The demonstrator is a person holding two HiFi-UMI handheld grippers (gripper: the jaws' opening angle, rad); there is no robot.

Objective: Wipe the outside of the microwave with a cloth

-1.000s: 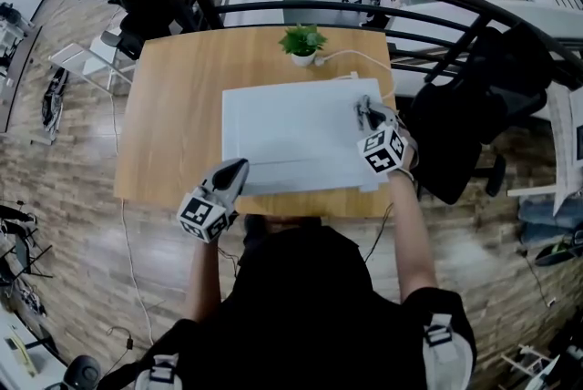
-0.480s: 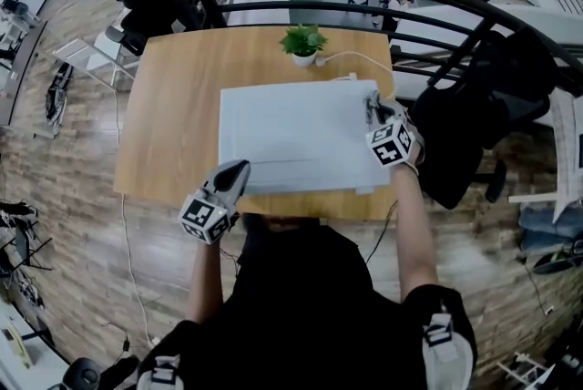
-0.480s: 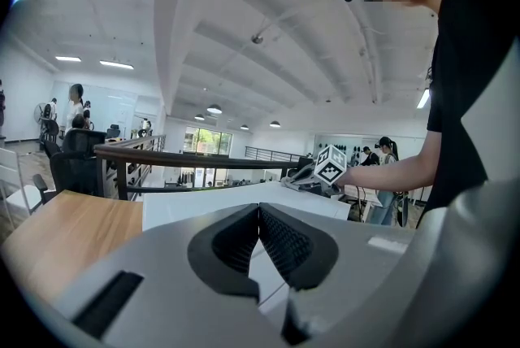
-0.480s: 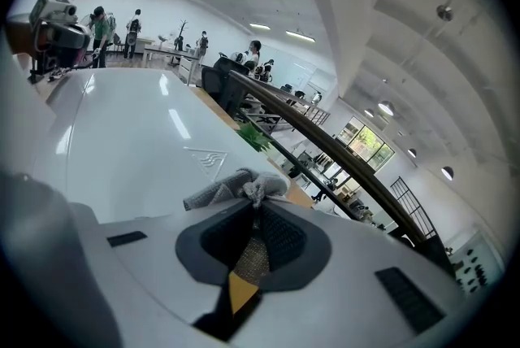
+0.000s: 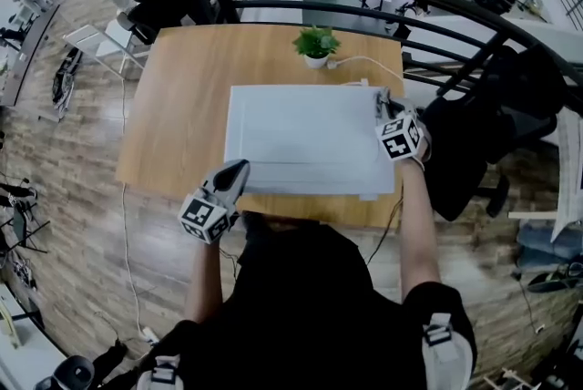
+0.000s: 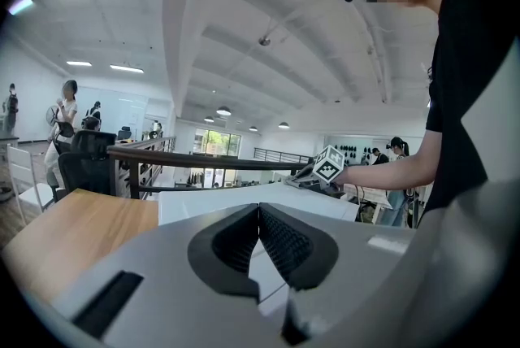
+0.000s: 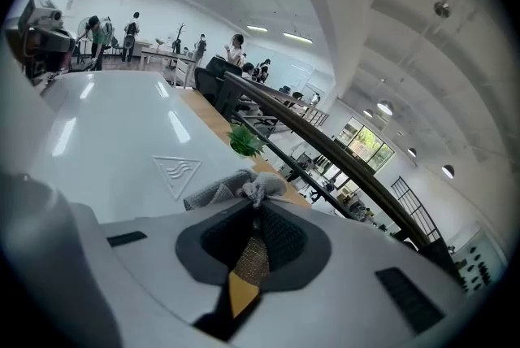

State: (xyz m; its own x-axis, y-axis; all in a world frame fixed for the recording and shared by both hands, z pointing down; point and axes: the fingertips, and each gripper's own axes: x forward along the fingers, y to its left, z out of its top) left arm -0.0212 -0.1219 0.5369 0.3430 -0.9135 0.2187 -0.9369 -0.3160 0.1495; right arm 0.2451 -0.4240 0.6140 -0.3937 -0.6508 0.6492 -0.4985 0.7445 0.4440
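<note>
At the 3 o'clock edge of the microwave [image 5: 301, 138], seen from the head view, the right gripper [image 5: 385, 104] is holding a grey cloth [image 7: 231, 186] against the white top panel. Its fingers are pinching shut on one bunched corner of the fabric. The left gripper [image 5: 237, 169] is hanging off the front of the counter [image 5: 173, 106] near 7 o'clock, with its fingers closed together on nothing.

The pinch is taking only a small knot of cloth, so a firm stroke could probably drag it free, leaving hard fingertips scraping the shell. The gripper is also working close to the side edge, where it could slip off. A white cable [image 5: 364, 62] at 1 o'clock and a potted plant [image 5: 315, 44] at 12 o'clock are sitting behind the box, and either could be snagged by a long push.

The microwave is a flat rectangular box with a smooth, glossy shell that is catching the ceiling lights (a small embossed triangle marks the top). The cloth is looking soft, woven and crumpled. The counter is pale, matte wood grain, and the finger pads are dark and ribbed.
</note>
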